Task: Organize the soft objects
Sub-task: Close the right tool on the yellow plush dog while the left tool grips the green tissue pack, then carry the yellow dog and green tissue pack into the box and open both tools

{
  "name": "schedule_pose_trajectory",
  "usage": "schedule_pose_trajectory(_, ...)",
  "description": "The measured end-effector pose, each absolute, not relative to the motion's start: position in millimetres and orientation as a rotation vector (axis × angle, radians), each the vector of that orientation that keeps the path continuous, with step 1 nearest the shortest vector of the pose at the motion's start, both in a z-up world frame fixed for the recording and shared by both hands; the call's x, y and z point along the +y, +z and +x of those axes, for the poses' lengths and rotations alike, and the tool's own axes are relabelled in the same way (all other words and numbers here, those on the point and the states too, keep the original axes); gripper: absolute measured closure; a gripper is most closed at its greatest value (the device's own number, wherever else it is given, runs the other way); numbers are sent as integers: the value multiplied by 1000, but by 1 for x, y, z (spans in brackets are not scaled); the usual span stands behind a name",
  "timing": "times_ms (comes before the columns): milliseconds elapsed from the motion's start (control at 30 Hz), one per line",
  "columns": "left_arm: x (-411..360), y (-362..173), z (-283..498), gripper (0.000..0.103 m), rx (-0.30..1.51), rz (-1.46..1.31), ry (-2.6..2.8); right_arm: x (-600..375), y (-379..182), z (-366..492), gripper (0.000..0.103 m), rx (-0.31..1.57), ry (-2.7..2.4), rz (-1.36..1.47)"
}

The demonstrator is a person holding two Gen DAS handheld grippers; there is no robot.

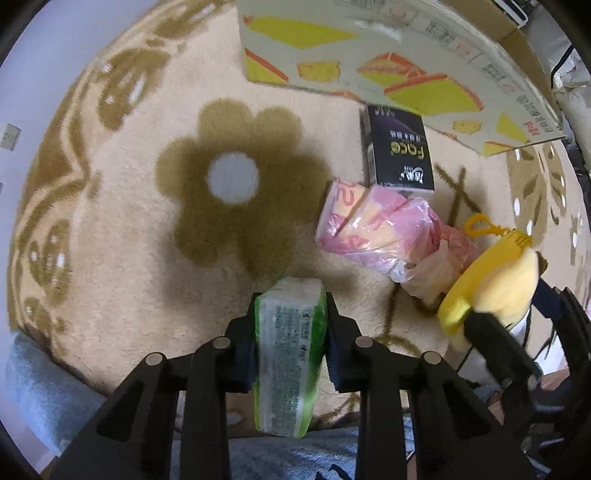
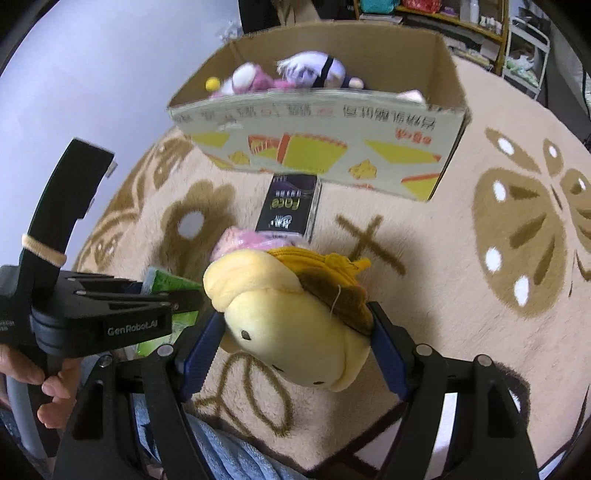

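Observation:
My left gripper [image 1: 290, 308] points straight down at the rug and is shut on a green and white tissue pack [image 1: 288, 354], which stands on edge between the pads. That same gripper [image 2: 110, 314] and the green pack [image 2: 166, 284] show at the left of the right wrist view. My right gripper [image 2: 295, 339] is shut on a yellow plush toy [image 2: 288, 325] with a brown patch and a zip, held above the rug. The plush [image 1: 495, 280] also shows at the right of the left wrist view. A pink wrapped pack [image 1: 388, 229] and a black tissue box [image 1: 400, 147] lie on the rug.
An open cardboard box [image 2: 317, 122] with yellow and orange print stands at the far side of the beige flower rug [image 1: 147, 240]; plush toys [image 2: 288, 74] lie inside it. A hand [image 2: 48, 384] grips the left tool. Blue fabric [image 2: 229, 454] lies at the near edge. Shelves [image 2: 461, 18] stand behind.

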State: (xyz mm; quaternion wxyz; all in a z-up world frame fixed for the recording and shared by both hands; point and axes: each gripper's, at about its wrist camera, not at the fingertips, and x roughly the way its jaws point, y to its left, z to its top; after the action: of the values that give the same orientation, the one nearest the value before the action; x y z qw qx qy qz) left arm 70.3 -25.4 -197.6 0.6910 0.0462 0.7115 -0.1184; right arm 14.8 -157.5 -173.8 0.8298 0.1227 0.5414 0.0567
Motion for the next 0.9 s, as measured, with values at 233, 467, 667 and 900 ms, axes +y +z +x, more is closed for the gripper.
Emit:
schedule_pose_trajectory(233,-19,-159,57,76,1453,109,-235,-164,-153,10,23,1029,110,281)
schedule_pose_trajectory(467,-22,-103,60,76,1195,173,-247,-165,-130,10,23,899,73,244)
schedule_pose_trajectory(667,-21,-66,86,76,1058,104,-300,-170,-113,13,23,818,55,199)
schedule_pose_trajectory(900,-21,-42,110,76,942,51,-285,-173,-96,26,24,744,54,191)
